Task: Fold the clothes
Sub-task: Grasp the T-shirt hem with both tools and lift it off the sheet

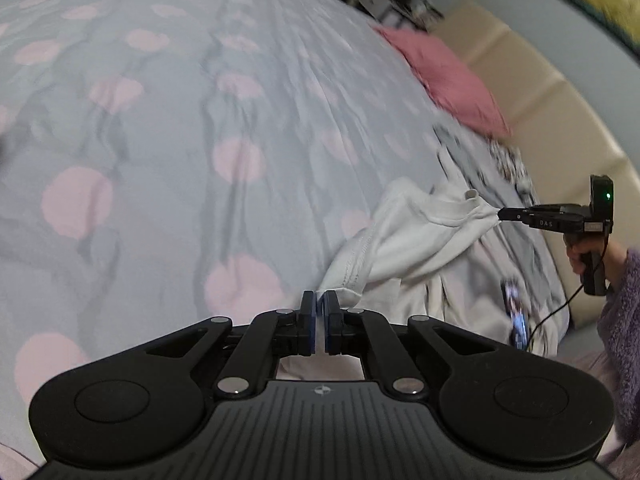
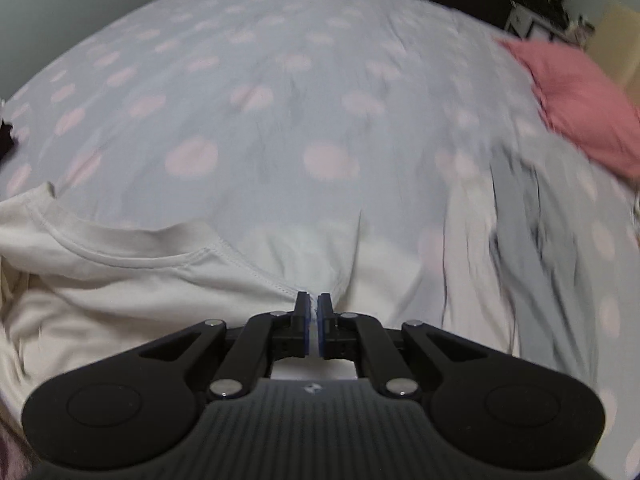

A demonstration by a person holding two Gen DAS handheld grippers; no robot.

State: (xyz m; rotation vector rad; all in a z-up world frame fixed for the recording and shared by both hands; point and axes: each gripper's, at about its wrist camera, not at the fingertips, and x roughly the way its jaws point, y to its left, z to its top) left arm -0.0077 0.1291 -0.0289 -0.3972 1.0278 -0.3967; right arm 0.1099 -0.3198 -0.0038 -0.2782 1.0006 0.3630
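From the left wrist view, your left gripper (image 1: 320, 304) is clenched on a hemmed edge of the white shirt (image 1: 416, 240), which hangs stretched above the near right part of the bed (image 1: 160, 120). At the far end your right gripper (image 1: 505, 213) pinches another bunched corner, so the cloth spans between the two in a slack, twisted band. It looks light and limp, so it will likely sag and twist unless you keep it taut.

From the right wrist view, your right gripper (image 2: 314, 306) is clamped on the shirt (image 2: 120, 280) just beside the stitched neckline. Judging by the soft folds, the seams and hems give the firmest hold. A grey garment (image 2: 532, 240) lies toward the bed's right edge, near a pink pillow (image 2: 576, 100).
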